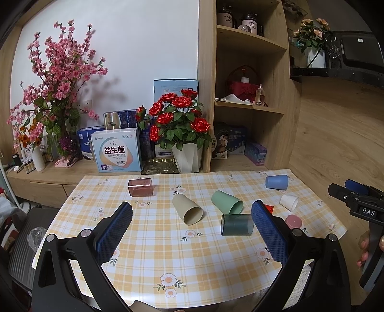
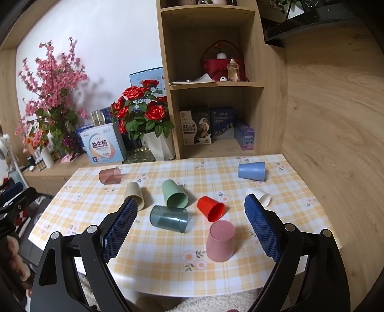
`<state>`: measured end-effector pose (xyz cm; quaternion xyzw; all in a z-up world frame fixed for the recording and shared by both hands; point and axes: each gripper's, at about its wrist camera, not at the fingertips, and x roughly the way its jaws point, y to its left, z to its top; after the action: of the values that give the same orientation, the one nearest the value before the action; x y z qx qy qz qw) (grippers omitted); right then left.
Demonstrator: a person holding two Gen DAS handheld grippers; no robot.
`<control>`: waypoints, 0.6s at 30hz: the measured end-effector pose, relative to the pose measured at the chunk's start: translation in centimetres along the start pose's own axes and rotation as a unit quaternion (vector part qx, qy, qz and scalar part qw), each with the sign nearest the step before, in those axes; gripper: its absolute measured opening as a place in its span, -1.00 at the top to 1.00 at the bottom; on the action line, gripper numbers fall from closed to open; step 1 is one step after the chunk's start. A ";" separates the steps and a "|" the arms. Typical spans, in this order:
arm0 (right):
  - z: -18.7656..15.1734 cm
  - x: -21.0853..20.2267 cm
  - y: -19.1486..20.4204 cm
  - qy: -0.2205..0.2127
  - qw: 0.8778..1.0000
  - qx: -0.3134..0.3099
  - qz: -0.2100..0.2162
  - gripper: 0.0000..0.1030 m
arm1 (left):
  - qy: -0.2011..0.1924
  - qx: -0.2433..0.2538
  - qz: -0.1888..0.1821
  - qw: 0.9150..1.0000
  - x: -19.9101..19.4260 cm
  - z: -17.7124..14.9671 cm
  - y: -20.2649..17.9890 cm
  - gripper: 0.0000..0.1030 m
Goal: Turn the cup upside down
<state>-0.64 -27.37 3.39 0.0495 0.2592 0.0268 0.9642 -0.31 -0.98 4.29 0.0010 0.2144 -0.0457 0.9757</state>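
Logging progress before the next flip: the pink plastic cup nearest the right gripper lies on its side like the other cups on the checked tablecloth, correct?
Not quite. The pink plastic cup stands upside down, base up, as the right wrist view shows; the other cups do lie on their sides.

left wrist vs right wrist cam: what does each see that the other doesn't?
Left wrist only: the right gripper at the frame's right edge, and the top shelf's jars.

Right wrist only: the red cup in full, on its side, and the pink cup whole, standing upside down; in the left view a finger mostly hides the red cup.

Both: checked tablecloth, green cup, teal cup, blue cup, all on their sides.
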 end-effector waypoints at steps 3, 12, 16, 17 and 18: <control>-0.1 -0.2 0.0 -0.005 1.000 0.000 -0.001 -0.70 | -0.001 0.001 -0.001 1.000 -0.1 0.1 0.0 -0.88; -0.1 -0.4 0.0 -0.012 1.000 -0.002 -0.004 -0.70 | -0.008 0.005 -0.004 1.000 -0.4 0.1 -0.1 -0.88; -0.2 -0.4 0.0 -0.010 1.000 -0.002 -0.004 -0.70 | -0.011 0.006 -0.004 1.000 -0.6 0.1 -0.1 -0.88; -0.3 -0.4 0.0 -0.011 1.000 -0.003 -0.004 -0.70 | -0.011 0.005 -0.002 1.000 -0.6 0.1 -0.1 -0.88; -0.3 -0.4 0.1 -0.011 1.000 -0.003 -0.004 -0.70 | -0.010 0.005 -0.002 1.000 -0.6 0.2 -0.1 -0.88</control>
<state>-1.16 -27.30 3.35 0.0460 0.2489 0.0229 0.9672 -0.76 -0.98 4.69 0.0050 0.2043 -0.0482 0.9777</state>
